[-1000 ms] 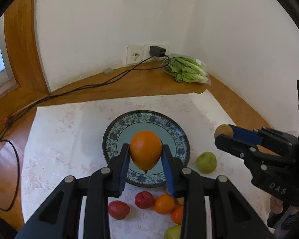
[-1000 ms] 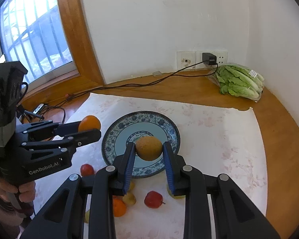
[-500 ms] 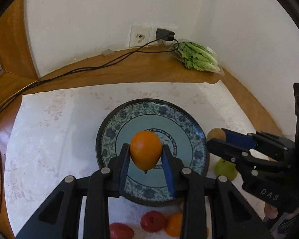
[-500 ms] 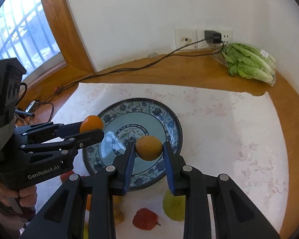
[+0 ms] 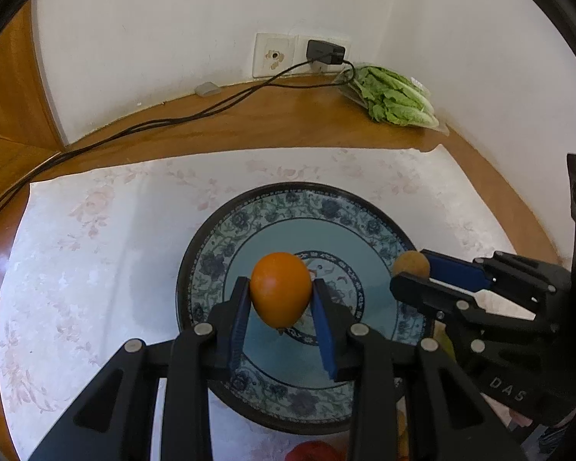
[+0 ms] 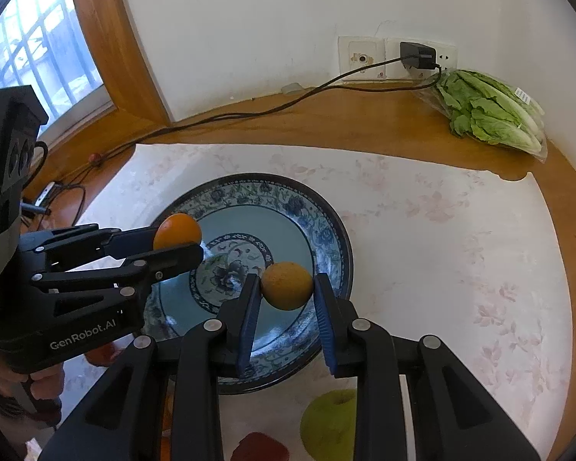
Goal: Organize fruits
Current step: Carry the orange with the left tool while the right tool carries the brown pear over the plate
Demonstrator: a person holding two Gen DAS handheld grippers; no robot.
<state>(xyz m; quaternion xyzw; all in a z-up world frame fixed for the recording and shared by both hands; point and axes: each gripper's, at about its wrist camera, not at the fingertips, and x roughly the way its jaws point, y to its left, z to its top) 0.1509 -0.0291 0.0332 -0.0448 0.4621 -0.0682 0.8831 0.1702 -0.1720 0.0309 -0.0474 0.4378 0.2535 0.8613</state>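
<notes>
Two wrist views, both angled steeply down at the plate (image 5: 368, 215).
Left view looks from close on the plate's near-left side, right view from its near-right; both face the corner wall, sharing plate (image 6: 326, 215), wall socket (image 5: 274, 55) and lettuce (image 6: 487, 111).

Wooden counter (image 5: 295, 130) bears floral cloth (image 5: 96, 230), bagged lettuce (image 5: 395, 96), cable (image 5: 196, 115)

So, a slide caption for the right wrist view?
Right gripper holds a brownish-yellow round fruit above the blue patterned plate.

Bright daylight, sharp, fisheye-warped edges
</notes>
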